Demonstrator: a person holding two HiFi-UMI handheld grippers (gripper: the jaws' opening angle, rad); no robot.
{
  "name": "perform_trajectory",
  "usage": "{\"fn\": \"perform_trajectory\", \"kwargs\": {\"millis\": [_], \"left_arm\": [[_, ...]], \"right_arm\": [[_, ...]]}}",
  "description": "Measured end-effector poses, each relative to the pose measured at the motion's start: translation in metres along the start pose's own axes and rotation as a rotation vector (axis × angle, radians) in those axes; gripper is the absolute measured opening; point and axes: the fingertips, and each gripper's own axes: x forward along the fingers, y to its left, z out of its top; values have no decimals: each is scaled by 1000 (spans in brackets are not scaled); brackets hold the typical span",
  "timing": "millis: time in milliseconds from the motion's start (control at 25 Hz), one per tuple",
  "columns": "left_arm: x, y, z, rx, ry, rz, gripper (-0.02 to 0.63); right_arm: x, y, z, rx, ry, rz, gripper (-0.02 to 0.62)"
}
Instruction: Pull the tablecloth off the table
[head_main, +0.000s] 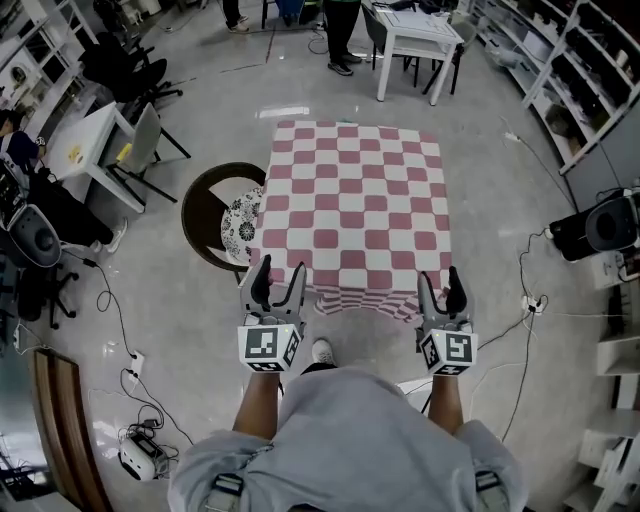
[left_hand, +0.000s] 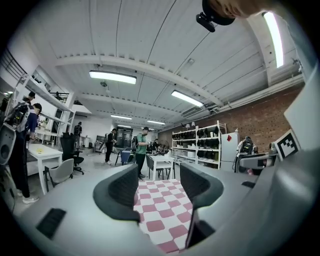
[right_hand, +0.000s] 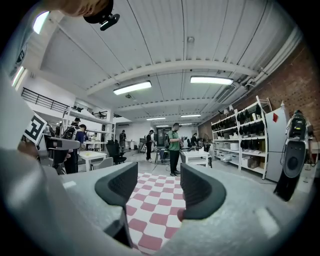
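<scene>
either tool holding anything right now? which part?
Nothing held: the left tool and right tool both have jaws apart, at the near edge of the pink-and-white checked tablecloth.

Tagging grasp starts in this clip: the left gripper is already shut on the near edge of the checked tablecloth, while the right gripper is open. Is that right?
Not quite. The left gripper is open too: the left gripper view shows its jaws standing apart, with the checked tablecloth visible between them, not clamped. The right gripper is open, as you said.
</scene>
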Motion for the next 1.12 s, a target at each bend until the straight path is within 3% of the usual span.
{"fn": "perform_trajectory", "kwargs": {"millis": [280,480,600,760,960,1120], "left_arm": [[33,24,-14,53,49,-86,245],[47,25,-31,173,74,-101,245],[55,18,-47,225,94,-135,245],[59,9,-77,364,180,-155,245],[63,-3,-112,498,273,-203,245],[66,-20,-162,700,363,-278,245]], "right_arm": [[24,14,-8,-62,-11,-23,250],[42,17,-21,-144,4,3,252],[55,22,-54,-270,123,57,252],[68,28,-92,-441,231,168,252],[79,29,-145,-582,358,303,252],[74,25,-184,-633,448,379,251]]}}
